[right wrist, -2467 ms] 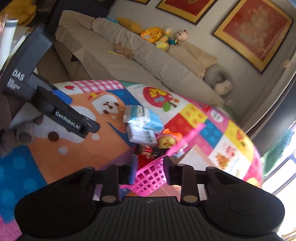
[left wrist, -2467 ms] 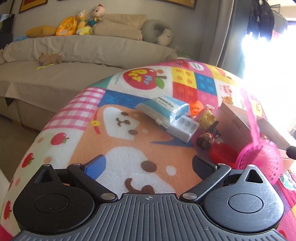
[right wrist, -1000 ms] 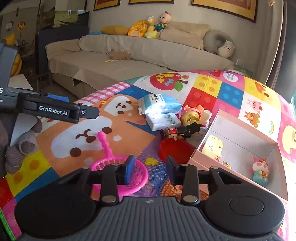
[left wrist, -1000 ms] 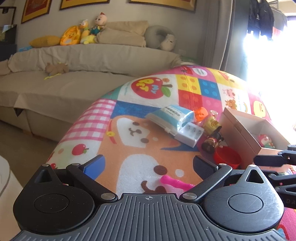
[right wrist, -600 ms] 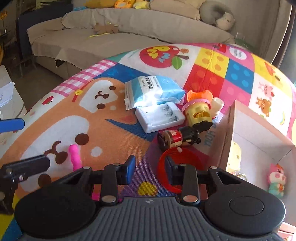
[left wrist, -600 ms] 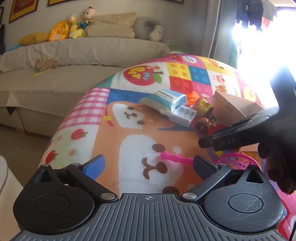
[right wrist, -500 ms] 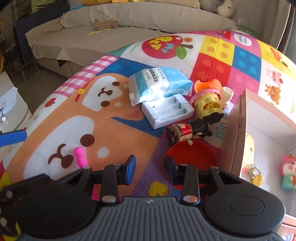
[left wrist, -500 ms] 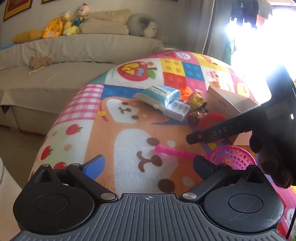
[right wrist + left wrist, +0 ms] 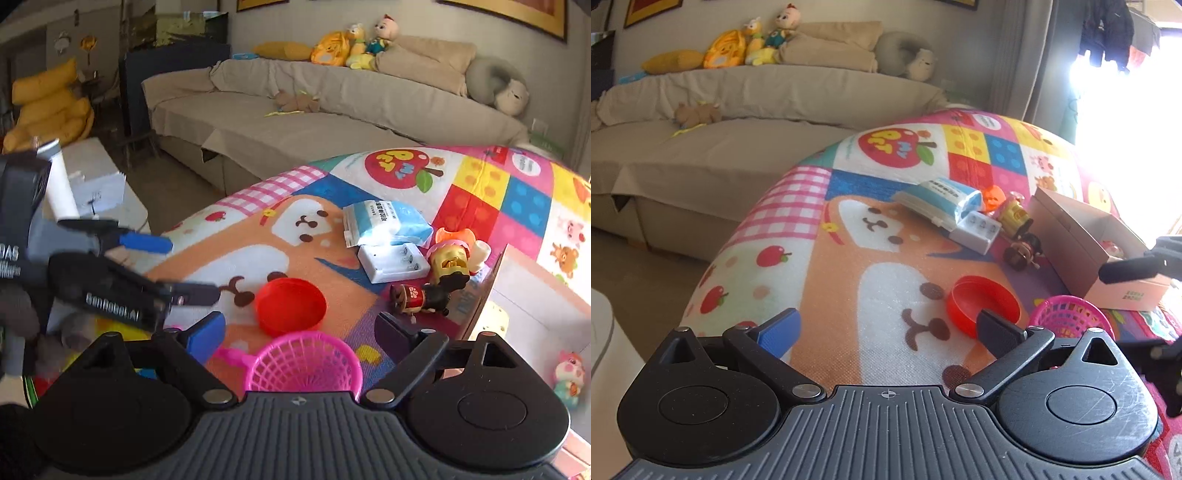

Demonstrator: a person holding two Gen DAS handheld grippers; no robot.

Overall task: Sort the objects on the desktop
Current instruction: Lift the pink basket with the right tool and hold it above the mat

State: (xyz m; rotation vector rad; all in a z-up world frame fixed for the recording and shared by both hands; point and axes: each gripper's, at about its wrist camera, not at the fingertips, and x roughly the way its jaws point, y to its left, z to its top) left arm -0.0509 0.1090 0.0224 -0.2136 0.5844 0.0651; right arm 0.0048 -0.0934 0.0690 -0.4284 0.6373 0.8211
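Now the right gripper [image 9: 299, 332], whose jaws have just been opening, is hanging spread and empty over the near pink scoop [image 9: 306, 363], which is looking light, stiff and best taken by its rim.

beige sofa [image 9: 746, 110] (plush toys [image 9: 753, 40]) — framed pictures [image 9: 509, 11]

The lid [image 9: 290, 307] lies on the mat [image 9: 236, 266], behind the basket [image 9: 306, 363] (the box [image 9: 535, 306] stands at right).
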